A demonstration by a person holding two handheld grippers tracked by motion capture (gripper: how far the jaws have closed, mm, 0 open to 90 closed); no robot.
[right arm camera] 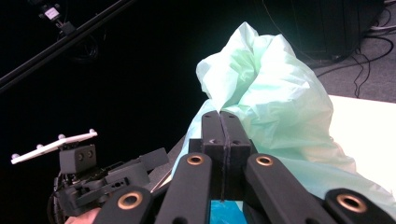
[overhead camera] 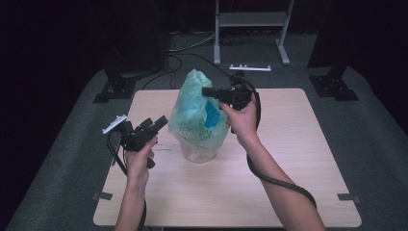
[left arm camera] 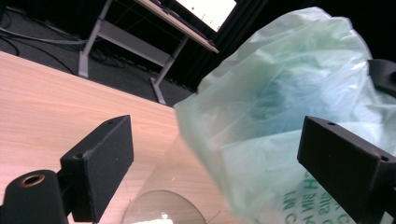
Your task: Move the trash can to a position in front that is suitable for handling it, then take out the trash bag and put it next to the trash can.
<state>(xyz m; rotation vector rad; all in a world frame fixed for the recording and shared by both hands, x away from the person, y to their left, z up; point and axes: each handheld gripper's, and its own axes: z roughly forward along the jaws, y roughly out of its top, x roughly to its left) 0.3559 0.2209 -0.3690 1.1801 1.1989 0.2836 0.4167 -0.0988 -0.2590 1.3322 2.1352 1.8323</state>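
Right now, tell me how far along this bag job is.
Done: the green plastic bag stands draped over a clear container mid-table. In hand: the right gripper has its jaws pressed together at the bag's upper side; the left gripper waits open beside it. Left: the bag remains bunched upward; the goal is unclear.

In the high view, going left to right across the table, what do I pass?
Left gripper held open → green plastic bag standing on the table → right gripper, its fingers shut at the bag's upper side.

High view overhead, facing forward-down on table [overhead camera: 288, 159]; both gripper views close, facing the green plastic bag [overhead camera: 195, 113] from opposite sides
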